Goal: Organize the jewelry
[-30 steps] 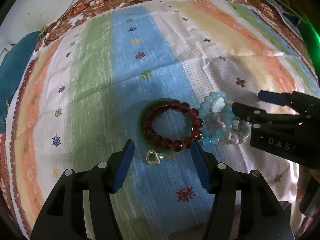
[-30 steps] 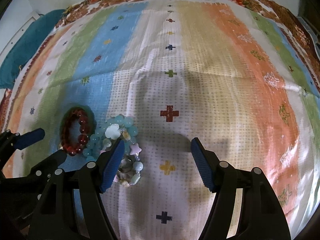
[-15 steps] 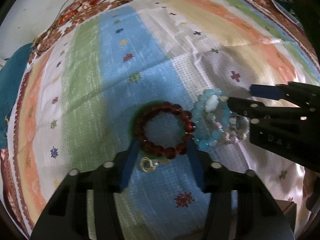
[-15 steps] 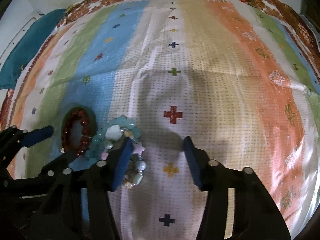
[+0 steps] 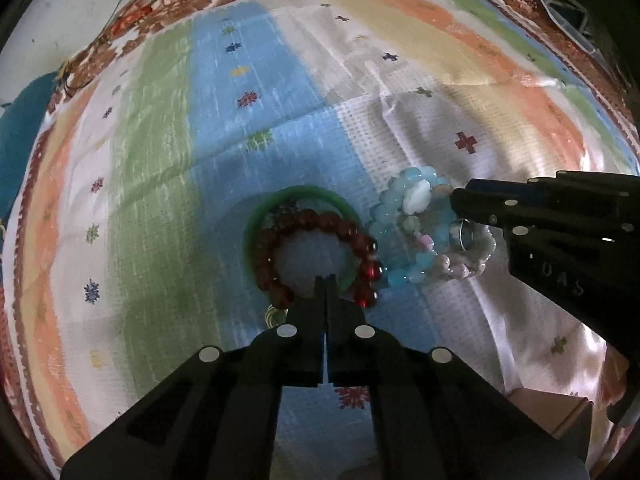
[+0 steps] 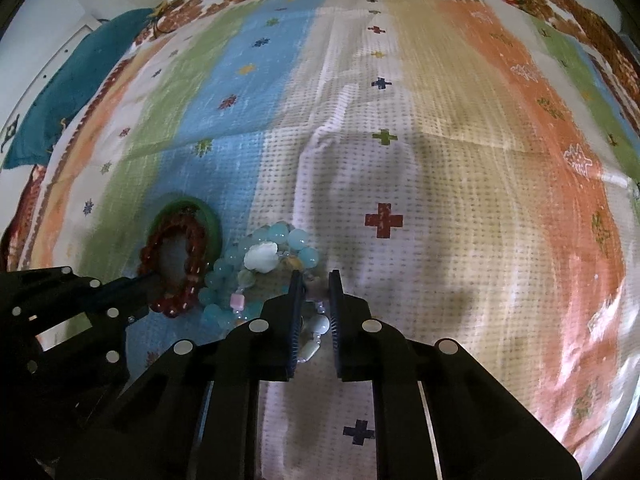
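Right of bead bracelets (image 6: 256,276), striped cloth (image 6: 460,200) lies bare.

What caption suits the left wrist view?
Left claw shut at the red bead bracelet over a green bangle on striped cloth.

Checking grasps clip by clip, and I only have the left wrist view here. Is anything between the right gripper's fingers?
Observer: Yes. In the right wrist view the right gripper has just been closing its jaws, and beads of the pale bead bracelet sit between them.
Operator: And the left gripper's tip? Its own fingers hide it from me.
Observer: Seen from the side, the left gripper is shut, its tip over the nearest beads of the red bead bracelet. Whether it holds one can't be told.
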### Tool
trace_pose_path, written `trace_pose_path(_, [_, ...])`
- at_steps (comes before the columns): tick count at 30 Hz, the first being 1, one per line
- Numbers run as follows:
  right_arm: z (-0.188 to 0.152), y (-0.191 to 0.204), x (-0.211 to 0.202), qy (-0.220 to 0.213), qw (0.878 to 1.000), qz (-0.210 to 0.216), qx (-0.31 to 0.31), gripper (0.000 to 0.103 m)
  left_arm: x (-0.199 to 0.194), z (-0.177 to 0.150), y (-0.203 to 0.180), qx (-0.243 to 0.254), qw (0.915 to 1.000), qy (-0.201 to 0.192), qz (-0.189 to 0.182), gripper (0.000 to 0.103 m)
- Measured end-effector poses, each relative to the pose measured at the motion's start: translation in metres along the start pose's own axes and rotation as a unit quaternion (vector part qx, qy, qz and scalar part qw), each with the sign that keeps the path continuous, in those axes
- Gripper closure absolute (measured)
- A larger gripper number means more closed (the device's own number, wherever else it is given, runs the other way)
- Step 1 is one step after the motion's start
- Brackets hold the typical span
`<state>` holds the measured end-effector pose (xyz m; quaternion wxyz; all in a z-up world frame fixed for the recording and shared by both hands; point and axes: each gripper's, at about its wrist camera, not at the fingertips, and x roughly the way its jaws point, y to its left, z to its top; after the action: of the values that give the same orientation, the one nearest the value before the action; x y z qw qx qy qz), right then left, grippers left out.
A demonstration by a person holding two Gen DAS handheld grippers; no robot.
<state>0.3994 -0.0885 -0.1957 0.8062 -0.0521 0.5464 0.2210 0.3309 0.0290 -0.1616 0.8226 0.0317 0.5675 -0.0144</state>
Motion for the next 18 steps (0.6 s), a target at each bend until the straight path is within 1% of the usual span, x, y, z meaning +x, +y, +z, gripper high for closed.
trace_pose_path(3, [0.0, 0.0, -0.002, -0.002, 1.0, -0.001, -0.001, 0.09, -0.004, 0.0, 0.001, -0.004, 1.0, -0.008, -0.002, 0.103])
trace_pose_path(5, [0.0, 0.0, -0.004, -0.005, 1.0, -0.002, -0.002, 0.094, -0.006, 0.0, 0.002, -0.007, 0.9999, -0.011, -0.008, 0.103])
trace_pose_path(7, [0.001, 0.001, -0.008, -0.009, 1.0, -0.003, -0.004, 0.096, -0.01, 0.001, 0.004, -0.012, 0.9998, -0.015, -0.011, 0.103])
trace_pose_path(11, [0.001, 0.001, -0.008, -0.01, 1.0, -0.003, -0.005, 0.096, -0.014, 0.002, 0.004, -0.019, 0.9994, -0.016, -0.025, 0.103])
trace_pose_path(14, [0.0, 0.0, -0.008, -0.008, 1.0, -0.002, -0.007, 0.096, -0.012, 0.002, 0.003, -0.021, 0.9992, -0.009, -0.032, 0.099])
trace_pose_path(15, [0.001, 0.0, -0.008, -0.008, 1.0, -0.001, -0.006, 0.096, -0.011, 0.003, 0.002, -0.019, 0.9993, -0.006, -0.032, 0.095])
trace_pose_path(16, [0.0, 0.001, -0.007, -0.008, 1.0, -0.002, -0.006, 0.096, -0.01, 0.003, 0.001, -0.015, 0.9994, -0.003, -0.031, 0.084])
trace_pose_path(17, [0.0, 0.001, -0.007, -0.009, 1.0, -0.002, -0.005, 0.096, -0.009, 0.002, 0.0, -0.012, 0.9995, -0.003, -0.03, 0.078])
trace_pose_path(18, [0.0, 0.001, -0.007, -0.009, 1.0, -0.002, -0.005, 0.096, -0.008, 0.002, -0.001, -0.01, 0.9995, -0.002, -0.031, 0.078])
